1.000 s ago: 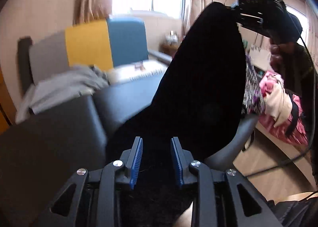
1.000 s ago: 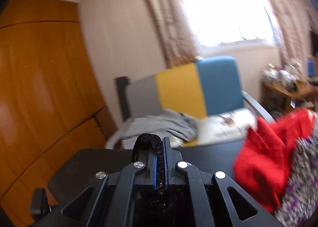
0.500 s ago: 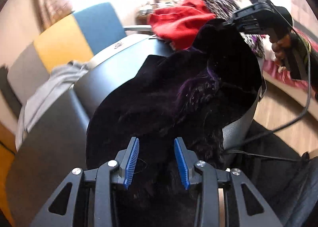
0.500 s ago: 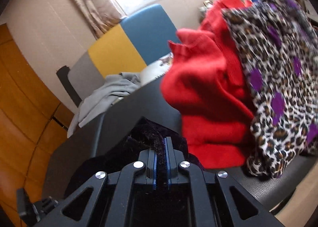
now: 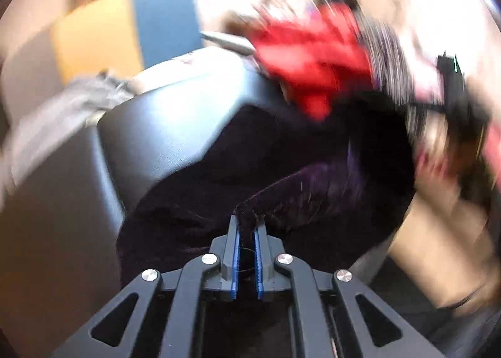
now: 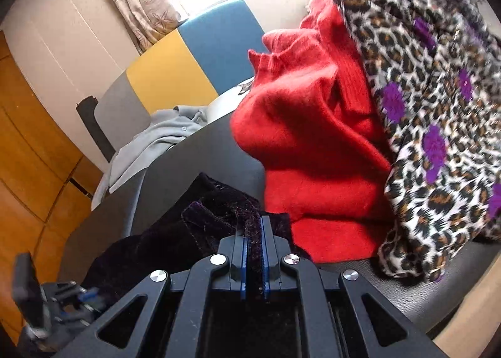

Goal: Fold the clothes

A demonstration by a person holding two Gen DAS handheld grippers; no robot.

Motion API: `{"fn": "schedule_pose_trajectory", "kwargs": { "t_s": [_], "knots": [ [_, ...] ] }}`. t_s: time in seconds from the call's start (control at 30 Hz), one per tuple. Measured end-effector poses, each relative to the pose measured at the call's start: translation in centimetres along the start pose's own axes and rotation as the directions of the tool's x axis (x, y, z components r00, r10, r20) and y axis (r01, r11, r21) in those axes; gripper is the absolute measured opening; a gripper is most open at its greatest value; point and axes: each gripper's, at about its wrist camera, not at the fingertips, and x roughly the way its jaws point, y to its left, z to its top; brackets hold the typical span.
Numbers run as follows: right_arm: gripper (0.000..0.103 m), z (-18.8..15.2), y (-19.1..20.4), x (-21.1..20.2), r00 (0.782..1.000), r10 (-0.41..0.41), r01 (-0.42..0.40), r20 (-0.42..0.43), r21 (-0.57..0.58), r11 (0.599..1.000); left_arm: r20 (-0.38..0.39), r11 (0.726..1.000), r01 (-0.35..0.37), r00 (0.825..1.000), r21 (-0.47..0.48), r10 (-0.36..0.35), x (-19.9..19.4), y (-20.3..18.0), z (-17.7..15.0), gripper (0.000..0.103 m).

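We hold a dark purple-black velvet garment by two edges over the dark grey smooth worktop. Our left tongs are closed on a hem of the velvet, which rises between the blue pads at twelve o'clock from the tips. Our right tongs are likewise clamped on a fold of the same cloth. In the right wrist view the rest of the garment lies crumpled on the worktop towards nine o'clock.

The risks from here, as we judge them, are several. Each bite is narrow and sits near an edge, so a sharp tug could pull the slippery pile out of one pair of tongs and drop that side. The left view is heavily blurred, which suggests quick movement; at that pace the cloth could twist, and any crease we lay would run crooked.

Just beside the velvet, at two o'clock in the right view, a red fuzzy knitted sweater leans against a leopard-print fabric with purple spots. A sweep that way could snag the heap or drag it over our piece. A pale grey garment lies well apart at ten o'clock, near a yellow and blue upholstered chair, and looks out of harm's way.
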Motion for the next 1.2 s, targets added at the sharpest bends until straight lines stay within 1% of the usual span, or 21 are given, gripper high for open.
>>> {"fn": "schedule_pose_trajectory", "kwargs": {
  "t_s": [0.1, 0.17, 0.23, 0.27, 0.33, 0.43, 0.47, 0.5, 0.6, 0.7, 0.73, 0.77, 0.8, 0.83, 0.87, 0.93, 1.0, 1.03, 1.07, 1.17, 1.2],
  "knots": [
    [0.007, 1.0, 0.7, -2.6, 0.997, 0.045, -0.043, 0.064, -0.021, 0.999, 0.163, 0.98, 0.058, 0.986, -0.192, -0.026, -5.6, 3.6, 0.0, 0.005],
    [0.006, 1.8, 1.8, -4.9, 0.988, 0.102, -0.098, 0.114, -0.036, 0.995, 0.27, 0.963, 0.086, 0.963, -0.255, -0.014, -10.2, 5.3, -0.6, 0.005],
    [0.006, 2.7, 3.1, -7.4, 0.972, 0.163, -0.154, 0.167, -0.061, 0.986, 0.344, 0.96, 0.071, 0.939, -0.272, 0.029, -14.1, 6.2, -1.2, 0.004],
    [0.006, 3.1, 4.0, -8.7, 0.962, 0.193, -0.18, 0.192, -0.082, 0.98, 0.379, 0.958, 0.067, 0.924, -0.28, 0.046, -16.1, 6.5, -1.5, 0.004],
    [0.006, 4.1, 6.6, -12.1, 0.93, 0.27, -0.241, 0.25, -0.141, 0.96, 0.448, 0.956, 0.074, 0.892, -0.282, 0.063, -19.9, 6.6, -1.7, 0.004],
    [0.006, 5.5, 10.4, -16.6, 0.876, 0.363, -0.296, 0.318, -0.241, 0.924, 0.569, 0.968, 0.044, 0.815, -0.247, 0.107, -26.9, 5.7, -1.7, 0.004],
    [0.006, 6.1, 11.6, -18.1, 0.855, 0.393, -0.309, 0.339, -0.275, 0.91, 0.611, 0.973, 0.032, 0.783, -0.228, 0.117, -29.3, 5.3, -1.5, 0.004],
    [0.006, 6.7, 13.2, -20.1, 0.824, 0.43, -0.323, 0.369, -0.318, 0.891, 0.646, 0.978, 0.02, 0.753, -0.21, 0.123, -31.7, 4.8, -1.3, 0.004],
    [0.006, 8.4, 17.1, -25.3, 0.734, 0.505, -0.323, 0.454, -0.42, 0.848, 0.72, 0.984, -0.004, 0.681, -0.179, 0.134, -37.7, 3.9, -0.1, 0.004],
    [0.006, 10.2, 20.7, -29.9, 0.623, 0.567, -0.306, 0.54, -0.499, 0.811, 0.764, 0.985, -0.027, 0.628, -0.17, 0.149, -42.5, 3.4, 1.2, 0.004],
    [0.006, 10.7, 21.7, -30.9, 0.592, 0.58, -0.299, 0.56, -0.516, 0.803, 0.776, 0.985, -0.041, 0.612, -0.167, 0.157, -43.8, 3.2, 1.7, 0.005],
    [0.006, 11.2, 22.6, -31.7, 0.565, 0.591, -0.294, 0.576, -0.529, 0.796, 0.787, 0.984, -0.058, 0.594, -0.168, 0.169, -44.9, 3.1, 2.4, 0.005],
    [0.006, 11.9, 23.7, -32.3, 0.537, 0.603, -0.289, 0.59, -0.543, 0.789, 0.791, 0.982, -0.076, 0.584, -0.17, 0.182, -45.6, 3.1, 3.3, 0.005],
    [0.006, 12.5, 24.7, -32.6, 0.52, 0.611, -0.284, 0.598, -0.553, 0.783, 0.79, 0.978, -0.106, 0.577, -0.178, 0.206, -46.1, 3.2, 4.0, 0.005],
    [0.006, 13.1, 25.6, -32.6, 0.511, 0.615, -0.279, 0.601, -0.561, 0.78, 0.788, 0.974, -0.13, 0.573, -0.187, 0.227, -46.5, 3.5, 4.8, 0.005],
    [0.006, 14.5, 27.8, -31.4, 0.516, 0.612, -0.261, 0.599, -0.571, 0.778, 0.765, 0.966, -0.147, 0.59, -0.211, 0.257, -46.4, 5.1, 6.3, 0.005],
    [0.006, 16.0, 29.6, -28.9, 0.548, 0.6, -0.256, 0.583, -0.566, 0.783, 0.736, 0.959, -0.155, 0.615, -0.239, 0.283, -45.2, 7.4, 7.9, 0.005],
    [0.006, 16.7, 30.2, -27.3, 0.567, 0.592, -0.255, 0.572, -0.562, 0.787, 0.716, 0.953, -0.16, 0.632, -0.256, 0.298, -44.2, 9.0, 8.7, 0.005],
    [0.006, 17.3, 30.7, -25.8, 0.587, 0.583, -0.255, 0.562, -0.556, 0.791, 0.683, 0.945, -0.17, 0.656, -0.28, 0.321, -42.5, 11.1, 9.7, 0.005],
    [0.006, 19.8, 32.0, -18.8, 0.675, 0.539, -0.256, 0.504, -0.525, 0.812, 0.567, 0.918, -0.173, 0.741, -0.357, 0.36, -35.6, 17.7, 11.7, 0.005],
    [0.006, 20.8, 32.4, -15.4, 0.717, 0.511, -0.249, 0.474, -0.511, 0.823, 0.525, 0.907, -0.176, 0.767, -0.382, 0.37, -33.3, 19.9, 12.3, 0.005]
  ]
}}
